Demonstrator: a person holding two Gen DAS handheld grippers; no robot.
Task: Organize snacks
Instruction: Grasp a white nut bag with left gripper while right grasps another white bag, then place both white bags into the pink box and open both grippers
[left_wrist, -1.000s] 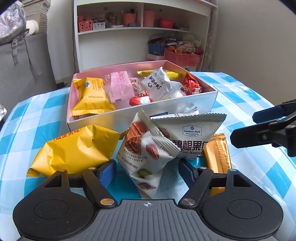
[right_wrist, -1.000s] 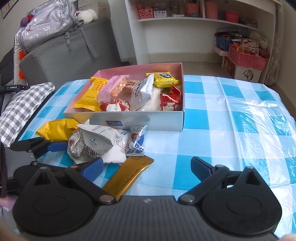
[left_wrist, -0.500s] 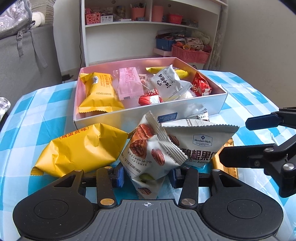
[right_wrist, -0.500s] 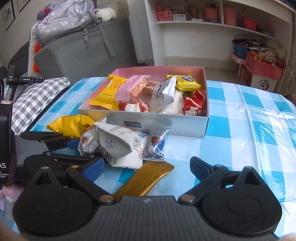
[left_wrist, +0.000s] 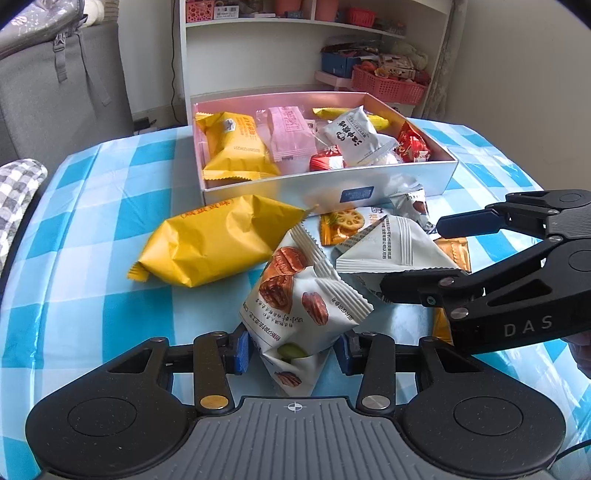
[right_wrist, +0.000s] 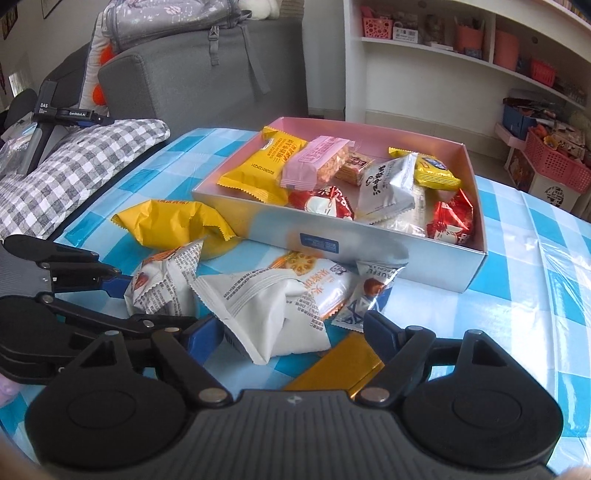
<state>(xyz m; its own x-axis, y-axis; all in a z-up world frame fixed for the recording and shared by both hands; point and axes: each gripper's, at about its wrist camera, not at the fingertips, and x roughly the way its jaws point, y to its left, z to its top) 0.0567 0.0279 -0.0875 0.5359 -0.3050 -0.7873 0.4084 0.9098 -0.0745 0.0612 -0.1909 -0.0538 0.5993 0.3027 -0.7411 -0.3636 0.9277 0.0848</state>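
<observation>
Snacks lie loose on the checked tablecloth (left_wrist: 92, 236) in front of the pink box (left_wrist: 369, 184), which is partly filled. Left gripper (left_wrist: 293, 349) is clamped on the pecan packet (left_wrist: 299, 306), pinching its lower end, likely for transfer into the box. Right gripper (right_wrist: 291, 328) is spread wide around the white packet (right_wrist: 273, 314), not yet gripping. A gold bar (right_wrist: 336, 369) lies beneath.

Crowded in front of the box, open to the right

The packets (right_wrist: 273, 310) lie packed against the front wall of the box (right_wrist: 332, 240), with the yellow bag (left_wrist: 218, 240) at their left. The left gripper (left_wrist: 291, 349) and right gripper (right_wrist: 291, 332) close this side. Bare checked tablecloth (right_wrist: 517, 314) lies right of the box.
</observation>
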